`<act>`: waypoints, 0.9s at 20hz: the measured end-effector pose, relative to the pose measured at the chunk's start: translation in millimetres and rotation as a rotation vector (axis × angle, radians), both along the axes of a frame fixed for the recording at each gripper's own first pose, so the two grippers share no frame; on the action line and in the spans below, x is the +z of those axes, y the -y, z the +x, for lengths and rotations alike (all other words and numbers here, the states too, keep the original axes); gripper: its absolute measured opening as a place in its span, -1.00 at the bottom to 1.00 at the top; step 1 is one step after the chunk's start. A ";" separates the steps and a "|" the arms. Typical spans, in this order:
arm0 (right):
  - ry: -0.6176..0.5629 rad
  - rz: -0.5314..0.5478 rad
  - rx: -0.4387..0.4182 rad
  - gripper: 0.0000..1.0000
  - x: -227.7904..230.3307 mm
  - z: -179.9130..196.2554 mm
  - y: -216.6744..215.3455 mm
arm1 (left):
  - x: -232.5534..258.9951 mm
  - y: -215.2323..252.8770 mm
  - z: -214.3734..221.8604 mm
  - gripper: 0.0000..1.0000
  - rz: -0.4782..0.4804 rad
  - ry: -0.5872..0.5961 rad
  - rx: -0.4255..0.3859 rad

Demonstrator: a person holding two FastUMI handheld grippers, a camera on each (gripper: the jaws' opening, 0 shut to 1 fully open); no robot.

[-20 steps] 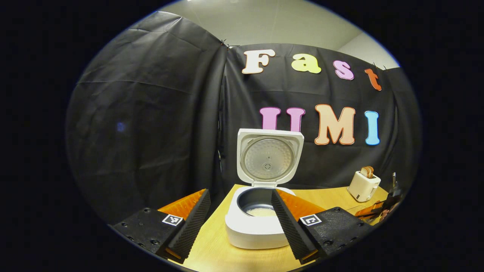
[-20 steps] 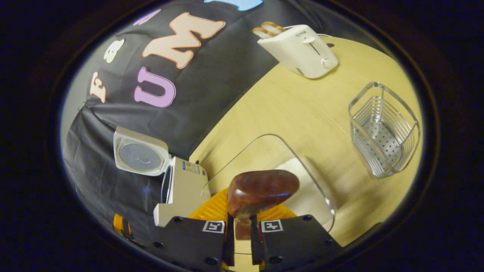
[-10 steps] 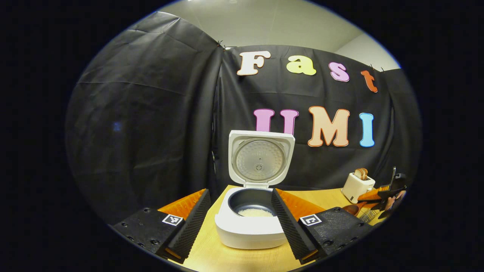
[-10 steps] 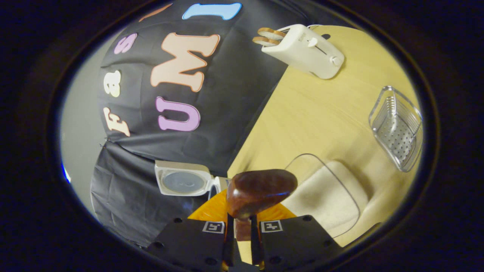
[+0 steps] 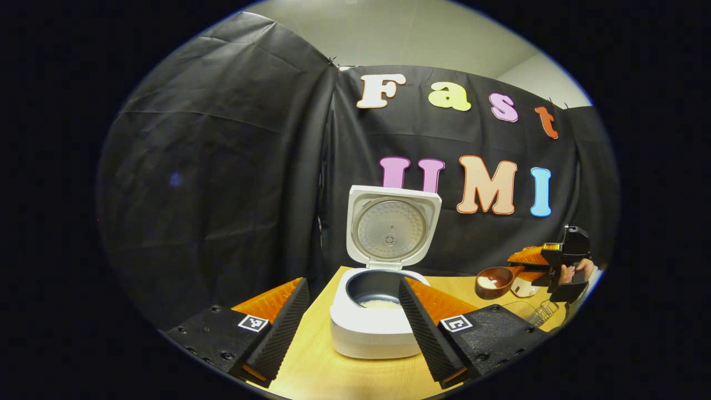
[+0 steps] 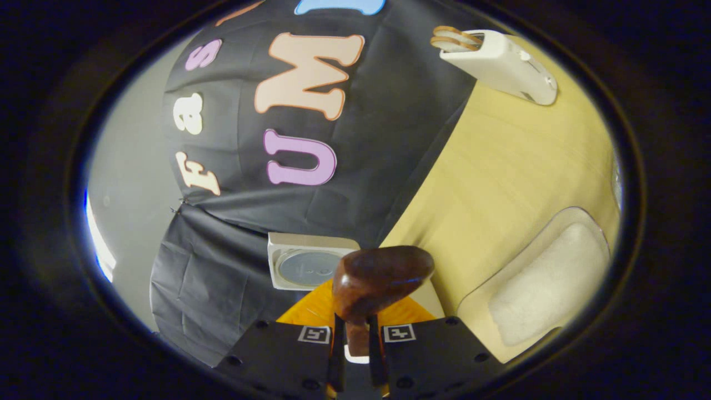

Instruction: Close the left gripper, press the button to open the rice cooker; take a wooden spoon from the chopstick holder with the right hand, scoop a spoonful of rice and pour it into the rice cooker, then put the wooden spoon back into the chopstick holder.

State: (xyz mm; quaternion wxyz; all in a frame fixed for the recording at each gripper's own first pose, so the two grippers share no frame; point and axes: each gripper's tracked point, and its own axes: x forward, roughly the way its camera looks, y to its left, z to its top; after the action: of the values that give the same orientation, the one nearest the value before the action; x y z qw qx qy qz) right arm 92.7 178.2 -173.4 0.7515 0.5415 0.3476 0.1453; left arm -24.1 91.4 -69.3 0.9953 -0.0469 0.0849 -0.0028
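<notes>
The white rice cooker (image 5: 373,333) stands open on the wooden table, its lid (image 5: 393,229) upright and some rice in the dark inner pot (image 5: 380,303). My left gripper (image 5: 353,286) is open, its fingers framing the cooker from the near side and holding nothing. To the right, the right gripper (image 5: 555,261) holds the wooden spoon (image 5: 493,281) level above the table, rice in its bowl. In the right gripper view, the right gripper (image 6: 355,336) is shut on the spoon's handle. The back of the spoon's bowl (image 6: 383,273) partly covers the cooker's lid (image 6: 306,266) beyond.
A clear container of rice (image 6: 547,283) lies on the table (image 6: 516,161) to the spoon's right. A white toaster (image 6: 500,61) with toast stands at the table's far end. A wire holder (image 5: 541,314) peeks out below the right gripper.
The right gripper has lifted the spoon with rice out of the clear container and carried it toward the cooker. The left gripper has hardly moved.
</notes>
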 end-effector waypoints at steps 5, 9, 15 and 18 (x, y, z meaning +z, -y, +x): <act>0.034 -0.036 0.042 -0.59 10.0 19.9 -54.6 | -5.5 -24.8 -7.1 0.89 -0.011 -0.008 0.027; 0.068 -0.082 0.082 -0.59 10.8 29.7 -97.5 | -9.1 -44.8 -12.3 0.86 -0.021 -0.012 0.048; 0.130 -0.220 0.139 -0.60 -3.9 53.1 -154.8 | -17.5 -66.0 -17.9 0.89 -0.021 -0.029 0.064; 0.163 -0.320 0.197 -0.54 -18.4 55.6 -183.1 | -21.8 -73.4 -20.0 0.89 -0.024 -0.039 0.070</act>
State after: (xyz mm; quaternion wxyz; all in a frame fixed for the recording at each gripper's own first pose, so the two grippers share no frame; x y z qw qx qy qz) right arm 148.3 361.3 -191.8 0.8357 0.3653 0.3554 0.2044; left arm -44.1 164.8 -91.1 0.9923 -0.0617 0.1028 0.0320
